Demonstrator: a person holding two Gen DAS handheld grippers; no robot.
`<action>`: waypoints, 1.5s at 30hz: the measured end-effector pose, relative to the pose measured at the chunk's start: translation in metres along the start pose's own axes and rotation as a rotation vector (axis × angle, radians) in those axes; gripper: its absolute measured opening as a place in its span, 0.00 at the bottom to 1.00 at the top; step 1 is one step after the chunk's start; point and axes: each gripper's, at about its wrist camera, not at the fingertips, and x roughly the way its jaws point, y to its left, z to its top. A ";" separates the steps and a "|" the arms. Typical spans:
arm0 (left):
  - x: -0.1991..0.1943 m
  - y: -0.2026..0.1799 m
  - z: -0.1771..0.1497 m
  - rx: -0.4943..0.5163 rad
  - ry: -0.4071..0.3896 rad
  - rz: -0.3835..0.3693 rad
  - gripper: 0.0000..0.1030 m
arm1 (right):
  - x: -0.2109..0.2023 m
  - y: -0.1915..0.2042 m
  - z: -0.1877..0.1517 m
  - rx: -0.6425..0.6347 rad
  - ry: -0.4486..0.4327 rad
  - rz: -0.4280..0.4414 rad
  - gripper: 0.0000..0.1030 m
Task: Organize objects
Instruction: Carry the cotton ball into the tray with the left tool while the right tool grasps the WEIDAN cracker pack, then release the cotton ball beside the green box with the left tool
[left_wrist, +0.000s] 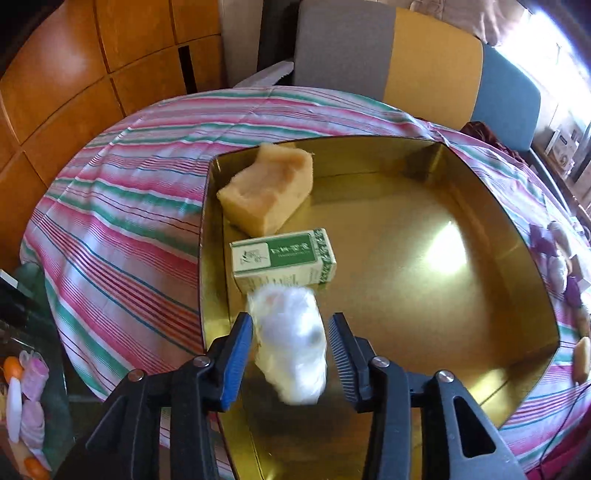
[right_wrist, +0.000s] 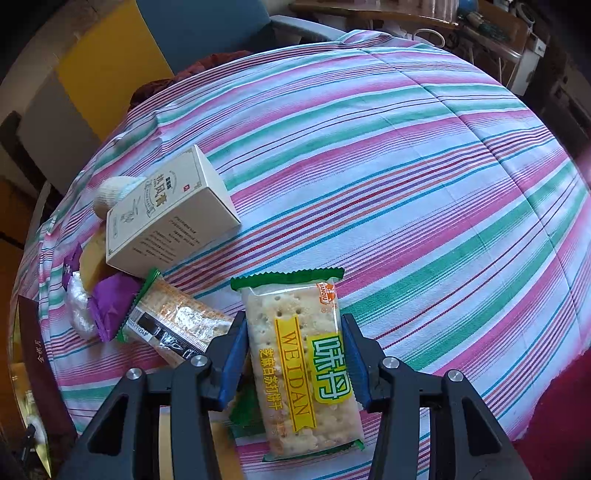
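In the left wrist view, the striped cloth (left_wrist: 122, 229) covers the desk on the left, and the gold tray (left_wrist: 424, 258) sits on it to the right; inside the tray, against its left wall, lies the tan sponge block (left_wrist: 267, 190), and just in front of it the green-and-white box (left_wrist: 282, 260) on its side; nearer still, a white fluffy bundle (left_wrist: 291, 343), blurred, sits between the fingers of the left gripper (left_wrist: 291, 350); the blue pads stand spread on either side with a gap showing on the right, so the jaws are parted and not pressing it; whether the left pad brushes it I cannot tell; whether the bundle rests on the tray floor is unclear.

In the right wrist view, a small heap lies at the left on the striped cloth (right_wrist: 406, 166): a white knitted thing (right_wrist: 110, 192) peeks from behind the white carton (right_wrist: 166, 218), which leans tilted over a yellow piece (right_wrist: 90, 266); below are a purple wrapper (right_wrist: 110, 306) and a clear bag (right_wrist: 79, 310), touching; a green-edged cracker pack (right_wrist: 173, 321) lies slantwise just beside them; to the right of it, the right gripper (right_wrist: 299, 365) pinches a second cracker packet (right_wrist: 303, 362), yellow and green labelled, both pads pressed against its long edges; the packet runs lengthwise along the fingers, its sealed green end pointing away from the camera.
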 end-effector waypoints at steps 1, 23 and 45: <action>-0.001 0.001 0.001 0.004 -0.014 0.012 0.42 | 0.000 0.000 0.000 -0.002 0.000 -0.001 0.48; -0.057 0.001 -0.018 -0.074 -0.163 -0.083 0.42 | -0.035 0.039 0.005 -0.086 -0.197 0.084 0.47; -0.059 0.006 -0.024 -0.099 -0.168 -0.121 0.42 | -0.085 0.141 -0.025 -0.270 -0.214 0.324 0.47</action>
